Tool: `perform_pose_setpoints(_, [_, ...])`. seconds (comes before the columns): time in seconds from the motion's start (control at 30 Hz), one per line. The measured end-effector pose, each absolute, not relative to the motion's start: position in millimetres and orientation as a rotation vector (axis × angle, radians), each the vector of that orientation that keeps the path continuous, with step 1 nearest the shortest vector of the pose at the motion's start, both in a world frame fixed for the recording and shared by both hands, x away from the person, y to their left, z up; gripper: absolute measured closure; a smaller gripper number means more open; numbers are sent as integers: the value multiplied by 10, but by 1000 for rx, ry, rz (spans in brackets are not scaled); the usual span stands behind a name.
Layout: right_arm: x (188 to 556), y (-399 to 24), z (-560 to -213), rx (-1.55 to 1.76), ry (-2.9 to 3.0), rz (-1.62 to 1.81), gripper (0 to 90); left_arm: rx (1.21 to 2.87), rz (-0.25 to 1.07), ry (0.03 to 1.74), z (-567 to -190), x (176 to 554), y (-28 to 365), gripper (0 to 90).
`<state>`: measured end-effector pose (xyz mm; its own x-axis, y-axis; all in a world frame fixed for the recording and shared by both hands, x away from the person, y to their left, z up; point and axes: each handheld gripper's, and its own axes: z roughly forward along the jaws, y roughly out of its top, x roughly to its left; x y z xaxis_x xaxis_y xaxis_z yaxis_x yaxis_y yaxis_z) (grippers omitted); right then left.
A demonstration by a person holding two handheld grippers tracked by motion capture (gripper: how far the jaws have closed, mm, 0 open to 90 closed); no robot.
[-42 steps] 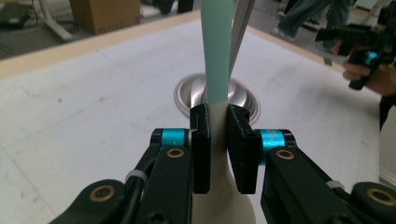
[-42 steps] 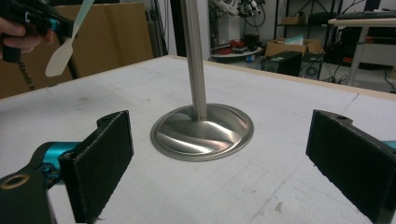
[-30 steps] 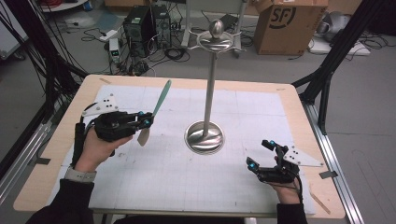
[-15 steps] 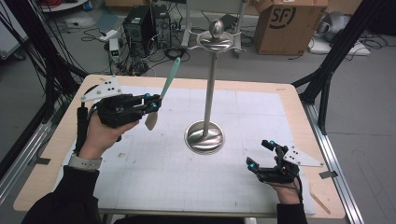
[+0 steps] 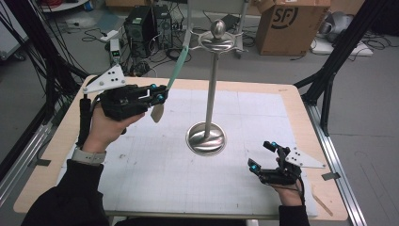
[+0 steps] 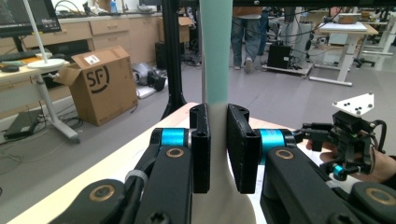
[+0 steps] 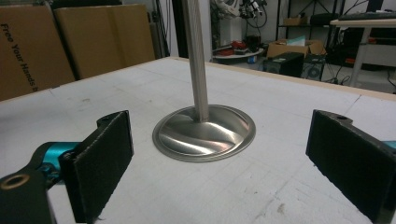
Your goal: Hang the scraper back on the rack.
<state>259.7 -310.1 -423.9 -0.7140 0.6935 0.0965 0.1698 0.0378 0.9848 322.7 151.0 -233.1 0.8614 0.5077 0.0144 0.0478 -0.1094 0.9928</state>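
The utensil (image 5: 170,80) had a mint-green handle and cream head. The stand (image 5: 207,136) was shiny silver. The tabletop (image 5: 263,113) wore a white grid mat, tan-edged.

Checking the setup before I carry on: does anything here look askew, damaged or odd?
Nothing stands out. The tall silver metal stand is upright on the white gridded mat. The left tool is shut on the long mint-green and cream utensil, which slants upward in the air. The right tool rests open.

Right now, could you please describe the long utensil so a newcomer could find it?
On the white table mat, left of the steel stand, the left gripper grips it. It is the slim utensil with mint-green handle and cream end.
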Motion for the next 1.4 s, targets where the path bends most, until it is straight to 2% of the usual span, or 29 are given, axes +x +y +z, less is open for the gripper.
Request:
perform_pose_setpoints(0.6, [2602,-3099,-4243,869,1915,1715,64,1651,405,436,-2359,3276,1431,801])
perform_pose_setpoints(1.4, [2597,-3108,-4239,870,1914,1720,64,1674,377,479,-2466,3408,1127,800])
